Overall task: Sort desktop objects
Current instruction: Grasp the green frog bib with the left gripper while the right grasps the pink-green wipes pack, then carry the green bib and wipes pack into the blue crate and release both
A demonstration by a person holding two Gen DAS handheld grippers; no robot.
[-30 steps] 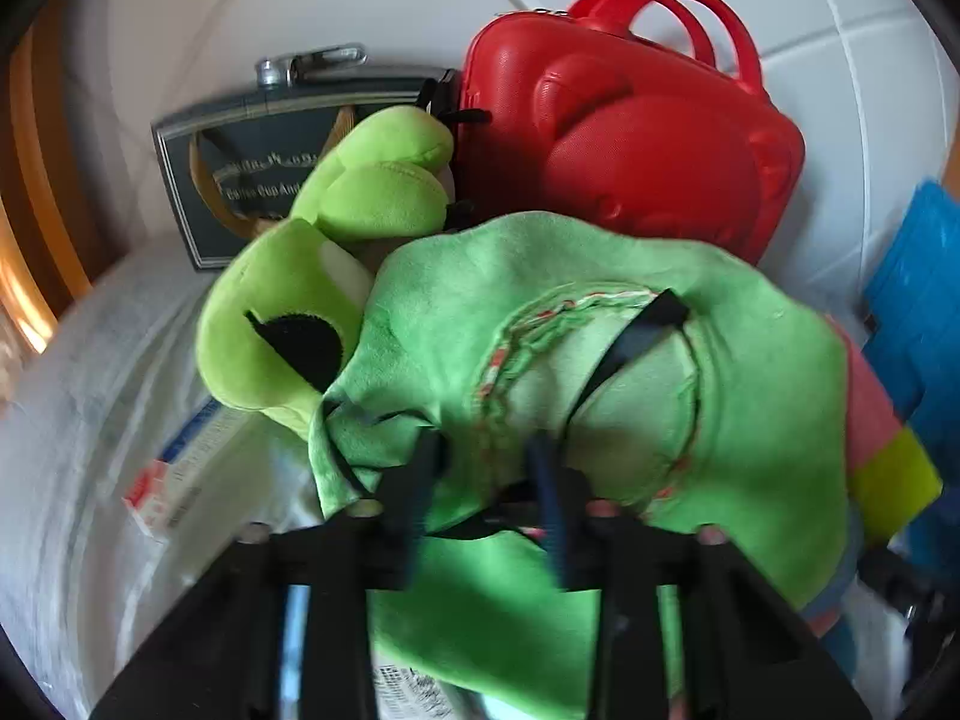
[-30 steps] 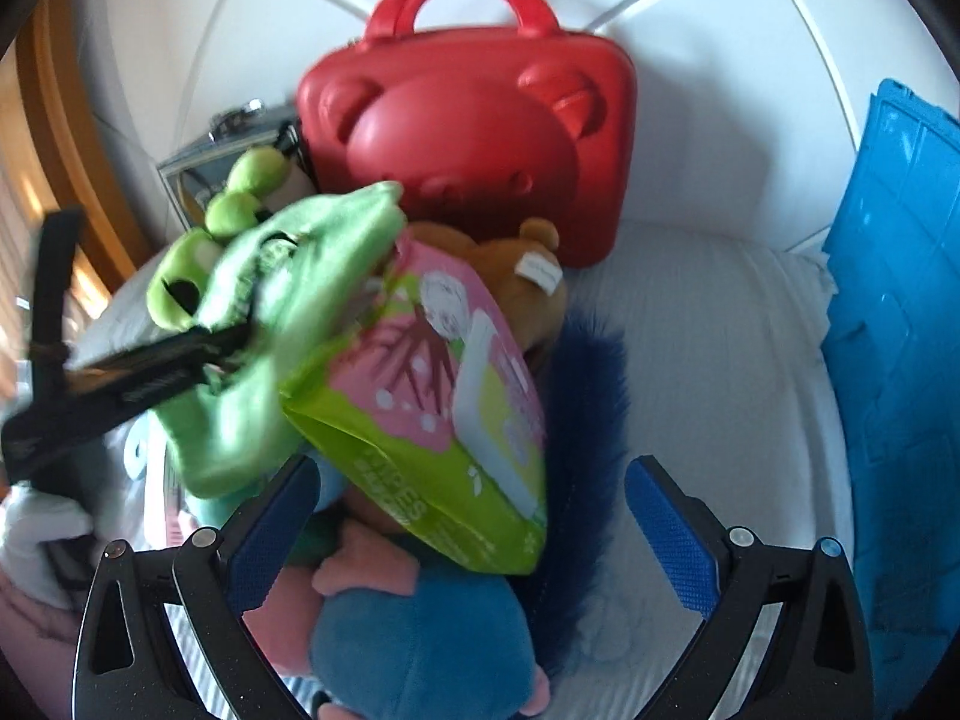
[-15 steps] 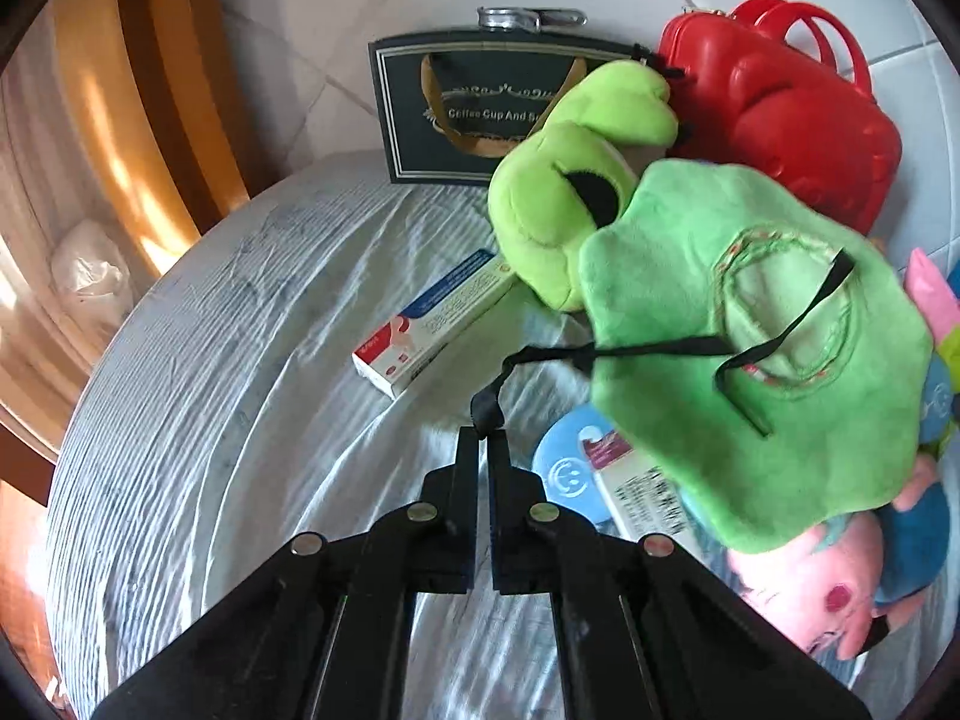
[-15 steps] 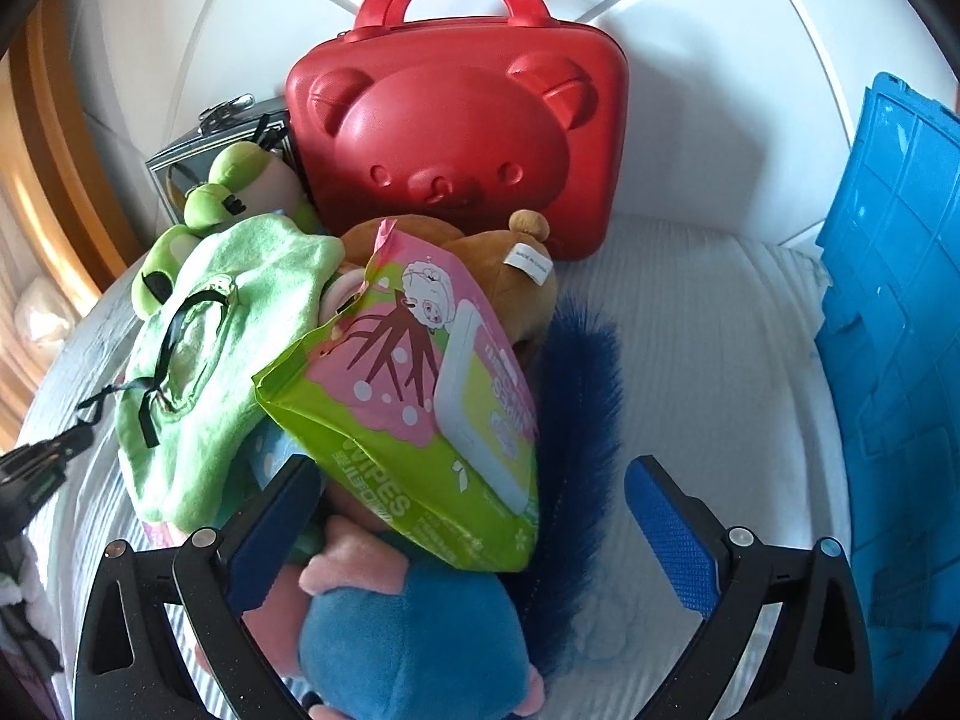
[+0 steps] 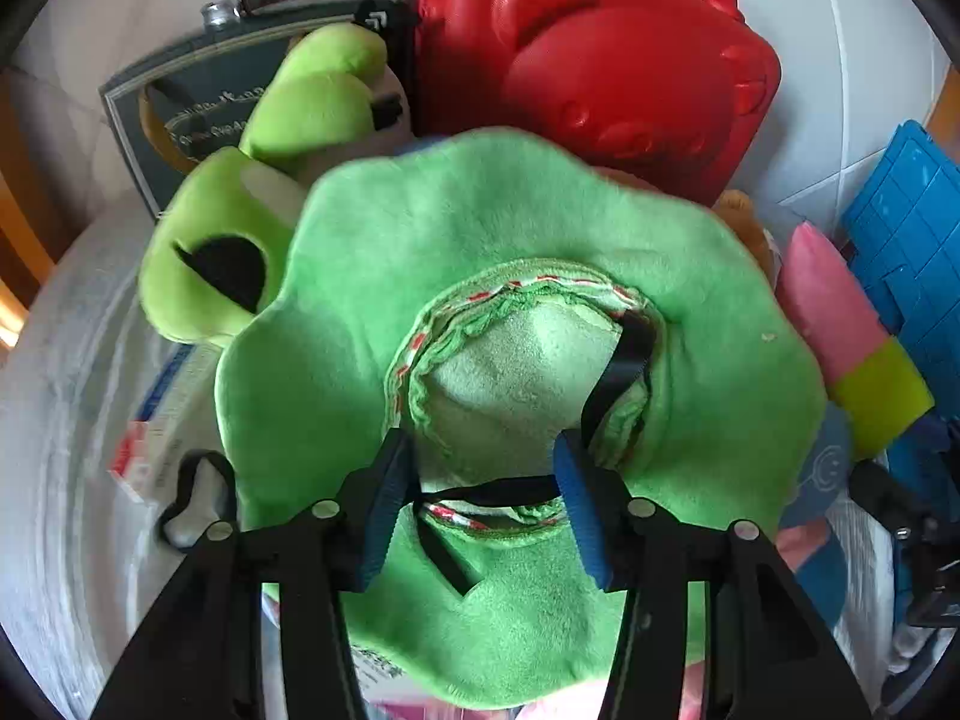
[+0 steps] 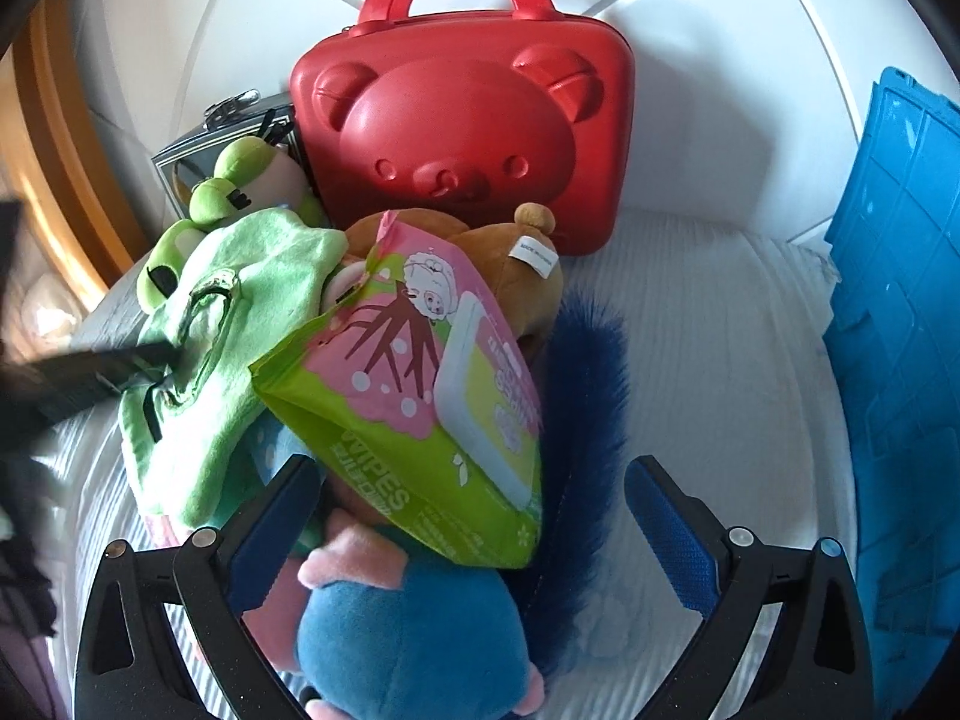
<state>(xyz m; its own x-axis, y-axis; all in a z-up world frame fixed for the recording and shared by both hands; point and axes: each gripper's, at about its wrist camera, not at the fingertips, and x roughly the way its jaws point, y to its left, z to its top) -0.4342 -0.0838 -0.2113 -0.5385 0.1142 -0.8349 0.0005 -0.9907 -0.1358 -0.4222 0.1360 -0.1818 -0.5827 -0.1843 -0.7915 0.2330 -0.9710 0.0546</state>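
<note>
Your left gripper (image 5: pixel 483 492), half open, holds nothing; the green plush hat (image 5: pixel 540 252) is soft and floppy (light too), so pinch its brim. Your right gripper (image 6: pixel 474 528) gapes empty.

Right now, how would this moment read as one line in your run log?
left gripper: open over green hat, strap between fingers | right gripper: open, empty, behind wipes pack | red case: upright at wall
</note>
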